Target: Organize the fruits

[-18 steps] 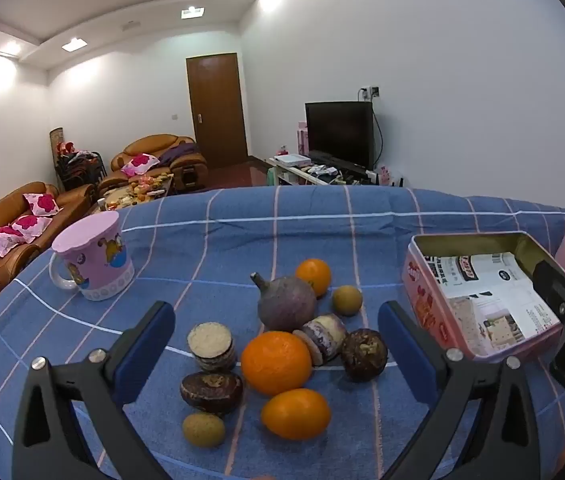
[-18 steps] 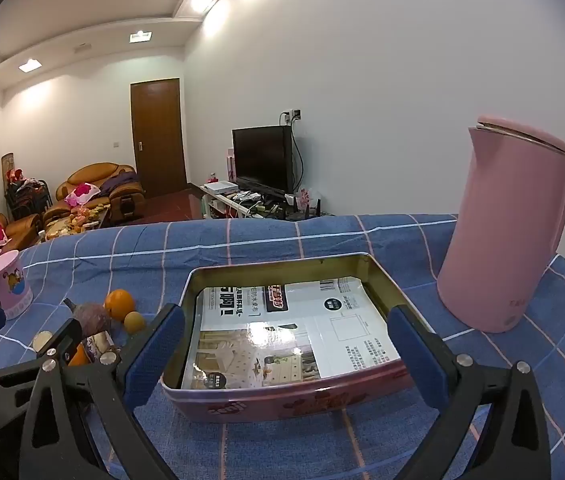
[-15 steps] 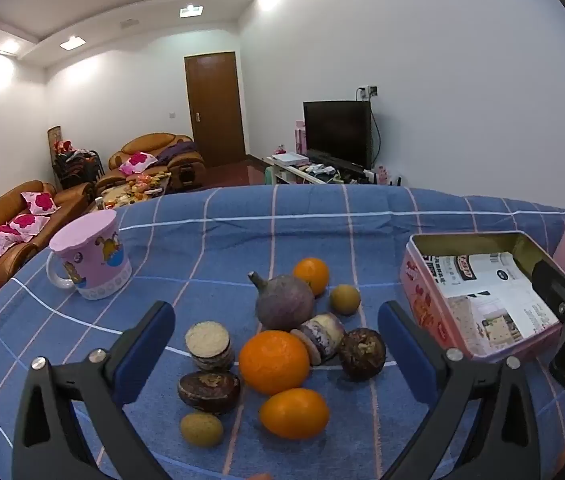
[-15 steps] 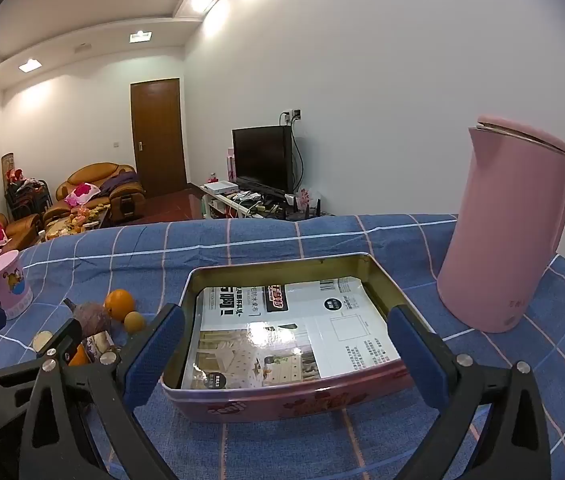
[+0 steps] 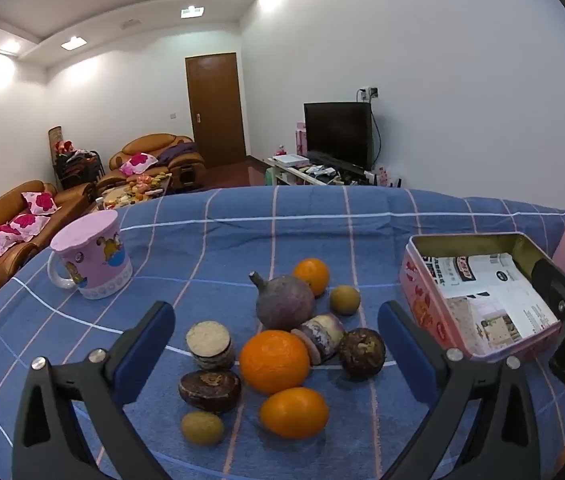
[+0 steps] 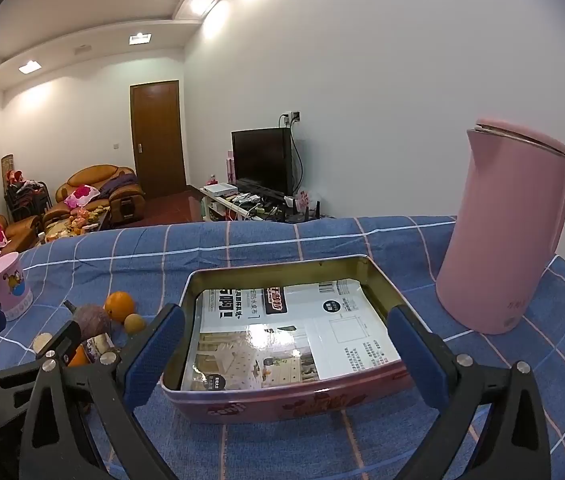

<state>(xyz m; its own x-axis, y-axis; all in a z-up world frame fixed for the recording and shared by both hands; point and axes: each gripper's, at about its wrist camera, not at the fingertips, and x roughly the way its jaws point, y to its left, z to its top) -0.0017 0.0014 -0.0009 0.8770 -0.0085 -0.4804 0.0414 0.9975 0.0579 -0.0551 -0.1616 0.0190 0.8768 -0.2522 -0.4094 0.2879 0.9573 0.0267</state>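
A living room with white walls, brown sofas, a dark door and a black television lies behind a table (image 5: 362,216) covered in a blue checked cloth.

The left claw (image 5: 274,344) tilts down toward the table, its blue-padded jaws spread wide with nothing gripped. The heap of fruit (image 5: 278,340) lies on the cloth just beyond them. Nearest is a small orange (image 5: 294,412) and a little yellowish fruit (image 5: 202,427); then a dark brown fruit (image 5: 210,390), a big orange (image 5: 274,361) and another dark brown one (image 5: 361,354). Behind these sit a cut round piece (image 5: 209,344), a purple sliced piece (image 5: 320,336), a large purple fruit with a stem (image 5: 284,302), a second yellowish fruit (image 5: 345,300) and a far orange (image 5: 311,276); what kinds the dark ones are is hard to tell. A pink lidded mug (image 5: 90,256) stands well off to the left.

The right claw (image 6: 286,356) also points downward, jaws equally wide and holding nothing, hovering over the near wall of a pink tin (image 6: 282,400). The tin is open, with only printed paper (image 6: 294,336) lying inside.

The left view shows the tin at its right edge, with part of the right claw in front. Only the right view gives the whole pink kettle (image 6: 510,228) standing upright just right of the tin; there the fruit is half hidden behind the left claw's frame.
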